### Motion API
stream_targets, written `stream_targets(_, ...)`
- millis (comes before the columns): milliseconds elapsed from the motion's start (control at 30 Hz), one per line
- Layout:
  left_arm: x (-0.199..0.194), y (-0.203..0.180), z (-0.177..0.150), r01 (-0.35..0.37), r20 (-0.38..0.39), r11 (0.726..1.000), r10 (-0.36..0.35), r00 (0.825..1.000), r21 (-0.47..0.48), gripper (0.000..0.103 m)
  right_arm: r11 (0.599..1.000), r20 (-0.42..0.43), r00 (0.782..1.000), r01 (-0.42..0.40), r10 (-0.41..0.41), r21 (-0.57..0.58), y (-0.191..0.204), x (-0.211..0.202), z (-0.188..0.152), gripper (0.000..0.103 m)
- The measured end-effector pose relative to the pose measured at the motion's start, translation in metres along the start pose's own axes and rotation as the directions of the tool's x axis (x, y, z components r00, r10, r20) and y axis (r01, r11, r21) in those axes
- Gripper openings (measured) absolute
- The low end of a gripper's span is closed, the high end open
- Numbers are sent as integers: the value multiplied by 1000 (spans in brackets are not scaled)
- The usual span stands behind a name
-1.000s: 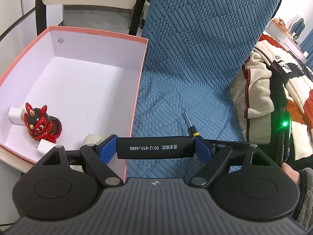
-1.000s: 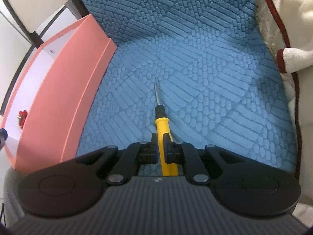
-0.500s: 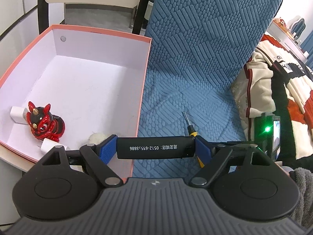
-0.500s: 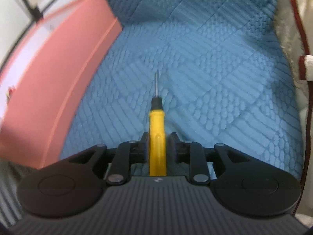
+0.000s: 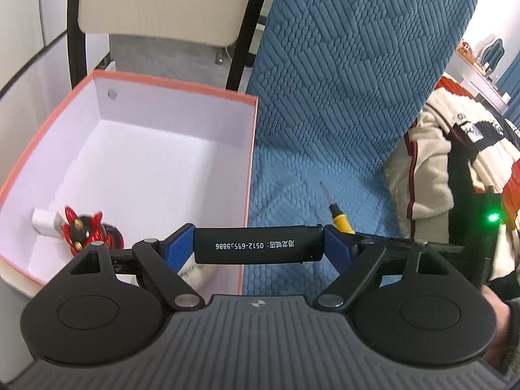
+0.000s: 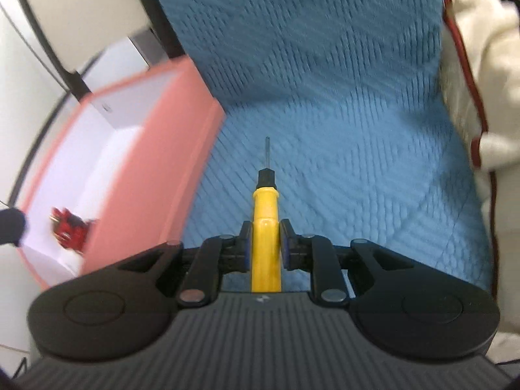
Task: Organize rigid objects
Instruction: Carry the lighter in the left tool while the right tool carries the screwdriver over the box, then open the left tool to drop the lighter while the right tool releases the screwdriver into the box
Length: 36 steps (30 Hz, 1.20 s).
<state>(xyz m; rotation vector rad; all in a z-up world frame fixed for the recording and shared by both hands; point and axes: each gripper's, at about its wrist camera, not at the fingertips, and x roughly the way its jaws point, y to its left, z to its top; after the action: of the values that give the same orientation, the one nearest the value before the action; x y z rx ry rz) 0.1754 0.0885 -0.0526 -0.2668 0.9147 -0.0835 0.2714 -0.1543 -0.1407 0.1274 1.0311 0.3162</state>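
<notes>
Left wrist view: left gripper (image 5: 258, 248) is clamping the black lighter (image 5: 258, 248) end to end, crosswise at lower centre, beside the box wall.
Right wrist view: right gripper (image 6: 266, 248) is pinching the yellow screwdriver (image 6: 266, 227) by its handle, shaft pointing forward over the blue cushion (image 6: 357, 178).
Destination: pink box (image 5: 252, 169) at left is holding 1 red figurine (image 5: 84, 232), likely receiving both.

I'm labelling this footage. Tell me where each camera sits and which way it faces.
Left wrist: on the left tongs, facing over the box and blue cover; they clamp a lighter; the right hand shows.
Right wrist: on the right tongs, facing along the cover; they clamp the screwdriver.
Shared: box, red figurine, screwdriver, cover.
</notes>
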Motion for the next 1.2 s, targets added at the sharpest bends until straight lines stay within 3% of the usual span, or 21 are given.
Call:
stream_targets(333, -28, 4, 39, 0, 65, 1000, -1, 998, 19, 86, 995, 145, 987, -56, 67, -78, 51, -65, 44, 21)
stream_targets(600, -40, 39, 69, -24, 96, 1000, 25, 995, -16, 86, 980, 227, 960, -133, 164, -147, 103, -87, 69, 21)
stream_targets(833, -32, 91, 76, -71, 67, 994, 76, 995, -78, 86, 971, 181, 964, -163, 194, -173, 147, -52, 68, 21)
stream_targets(1200, 6, 154, 48, -112, -71, 982, 103, 992, -153, 86, 980, 26, 991, -128, 134, -149, 173, 27, 28, 21)
